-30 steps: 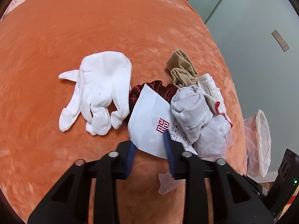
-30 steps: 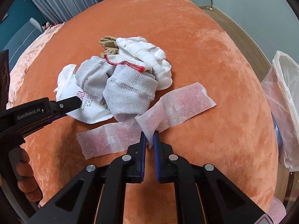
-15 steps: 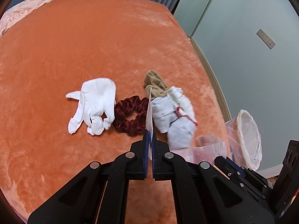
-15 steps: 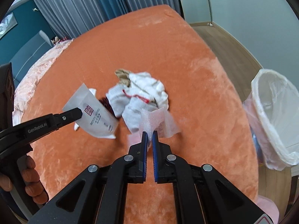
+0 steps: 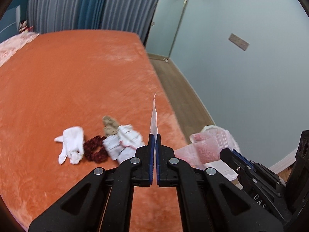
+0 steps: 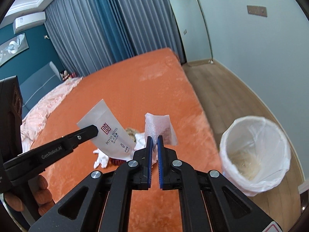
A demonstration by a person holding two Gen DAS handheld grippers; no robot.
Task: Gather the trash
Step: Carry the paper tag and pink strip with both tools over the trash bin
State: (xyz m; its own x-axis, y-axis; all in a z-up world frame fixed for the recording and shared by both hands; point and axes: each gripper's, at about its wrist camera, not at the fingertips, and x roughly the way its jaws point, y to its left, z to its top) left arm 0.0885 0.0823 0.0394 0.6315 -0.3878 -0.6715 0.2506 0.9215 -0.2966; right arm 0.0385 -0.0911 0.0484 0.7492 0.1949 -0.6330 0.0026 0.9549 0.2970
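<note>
My left gripper (image 5: 154, 135) is shut on a white paper hotel packet (image 5: 154, 119), seen edge-on, held high above the orange bed (image 5: 77, 89). In the right wrist view the packet (image 6: 108, 133) shows its red logo, pinched by the left gripper (image 6: 94, 130). My right gripper (image 6: 154, 138) is shut on a pink-white foam wrapper (image 6: 160, 128), lifted above the bed; the wrapper also shows in the left wrist view (image 5: 208, 147). A bin lined with a white bag (image 6: 255, 154) stands on the floor to the right of the bed.
On the bed lie a white glove (image 5: 72, 144), a dark red scrunchie (image 5: 94, 151), a tan sock (image 5: 110, 126) and a pile of white socks (image 5: 125, 143). Curtains (image 6: 96, 25) hang behind. Wooden floor (image 6: 231, 100) runs along the pale wall.
Both grippers have risen well above the bed with their items. The left closed on the packet and lifted it off the pile. The bin has come into fuller view on the right.
</note>
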